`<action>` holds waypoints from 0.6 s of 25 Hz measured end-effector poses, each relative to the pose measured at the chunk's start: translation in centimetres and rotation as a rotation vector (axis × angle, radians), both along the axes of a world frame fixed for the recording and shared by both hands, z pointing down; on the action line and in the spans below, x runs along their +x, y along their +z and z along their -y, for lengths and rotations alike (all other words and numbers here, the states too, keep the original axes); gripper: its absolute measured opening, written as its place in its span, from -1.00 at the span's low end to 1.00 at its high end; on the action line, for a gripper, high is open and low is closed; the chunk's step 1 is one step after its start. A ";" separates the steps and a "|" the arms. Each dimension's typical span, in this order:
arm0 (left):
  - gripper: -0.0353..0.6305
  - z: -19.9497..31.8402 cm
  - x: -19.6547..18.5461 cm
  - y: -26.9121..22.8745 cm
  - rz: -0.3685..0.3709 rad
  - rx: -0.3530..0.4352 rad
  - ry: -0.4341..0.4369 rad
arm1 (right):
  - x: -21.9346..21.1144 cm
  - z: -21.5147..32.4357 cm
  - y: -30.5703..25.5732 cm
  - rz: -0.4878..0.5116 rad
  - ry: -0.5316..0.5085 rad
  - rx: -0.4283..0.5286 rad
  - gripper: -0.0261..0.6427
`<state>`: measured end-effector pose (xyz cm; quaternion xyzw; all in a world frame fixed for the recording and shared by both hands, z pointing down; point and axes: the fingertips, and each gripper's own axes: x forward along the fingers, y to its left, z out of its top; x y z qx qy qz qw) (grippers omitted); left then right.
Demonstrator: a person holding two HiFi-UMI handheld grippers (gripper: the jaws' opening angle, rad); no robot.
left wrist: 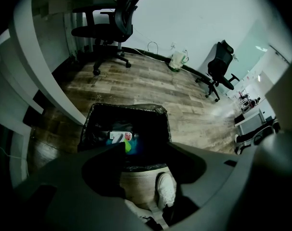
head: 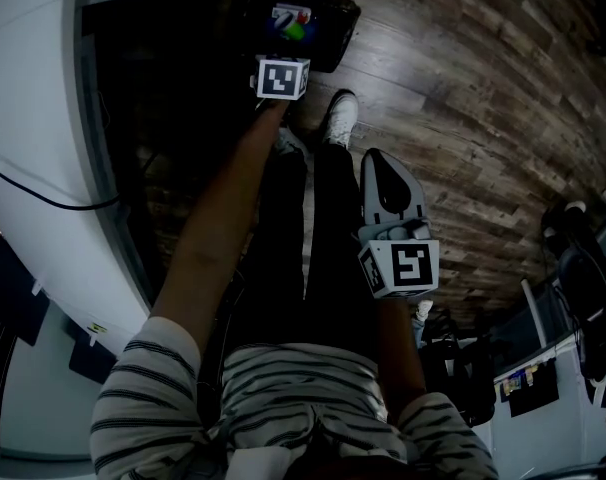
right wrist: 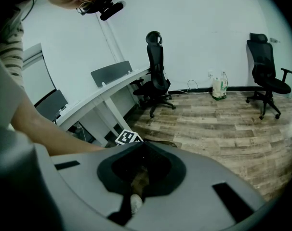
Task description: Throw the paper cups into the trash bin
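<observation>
grey left gripper (left wrist: 150, 148): its two jaws are wide apart and hold nothing. It points steeply down.
square black trash bin (left wrist: 129, 108): it has a shiny black bag in it and sits on the floor right under the left gripper, showing between its jaws.
paper cup: a small white thing (left wrist: 118, 137) with a red spot lies in the trash bin, just past the left jaw's tip, beside a green bit (left wrist: 130, 147). It may be a cup; it is too small to tell.
grey right gripper (right wrist: 143, 144): its jaws are closed together with nothing in them. It is to the right of the left gripper, well away from the trash bin.
white shoe (left wrist: 166, 189): it stands on the brown wooden floor (left wrist: 155, 85), just beside the trash bin, below the left gripper's jaws.
</observation>
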<state>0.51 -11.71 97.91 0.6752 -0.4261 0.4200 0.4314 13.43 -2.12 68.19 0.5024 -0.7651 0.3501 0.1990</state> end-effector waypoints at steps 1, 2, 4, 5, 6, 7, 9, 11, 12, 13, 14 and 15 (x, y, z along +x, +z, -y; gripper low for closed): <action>-0.06 0.1 -0.1 -0.3 0.001 0.005 -0.005 | 0.0 0.0 -0.2 0.001 0.001 0.002 -0.89; -0.08 0.2 -0.1 -0.6 0.004 0.011 -0.009 | 0.0 0.0 -0.4 0.002 0.002 0.004 -0.89; -0.10 0.2 -0.2 -1.2 0.008 0.018 -0.015 | -0.1 0.1 -0.8 0.003 0.002 0.011 -0.89; -0.13 0.2 -0.3 -1.6 0.009 0.020 -0.018 | -0.1 0.1 -1.0 0.003 0.001 0.016 -0.89; -0.15 0.3 -0.3 -1.9 0.009 0.024 -0.021 | -0.2 0.1 -1.3 0.003 0.000 0.021 -0.89; -0.15 0.4 -0.3 -2.3 0.008 0.031 -0.024 | -0.2 0.1 -1.5 0.003 -0.001 0.026 -0.89; -0.18 0.6 -0.4 -3.2 0.003 0.045 -0.031 | -0.3 0.2 -2.1 0.003 -0.003 0.034 -0.89; -0.20 0.6 -0.3 -4.0 -0.007 0.053 -0.040 | -0.4 0.2 -2.7 0.002 -0.007 0.041 -0.89; -0.21 0.6 -0.2 -4.3 -0.016 0.057 -0.046 | -0.4 0.3 -3.0 0.002 -0.009 0.045 -0.89; -0.22 0.6 -0.2 -4.7 -0.023 0.060 -0.051 | -0.4 0.3 -3.3 0.001 -0.011 0.050 -0.89; -0.23 0.7 -0.2 -5.1 -0.021 0.063 -0.056 | -0.4 0.3 -3.6 0.001 -0.013 0.054 -0.89; -0.25 0.7 -0.4 -5.6 -0.013 0.071 -0.061 | -0.4 0.4 -3.8 0.000 -0.015 0.057 -0.89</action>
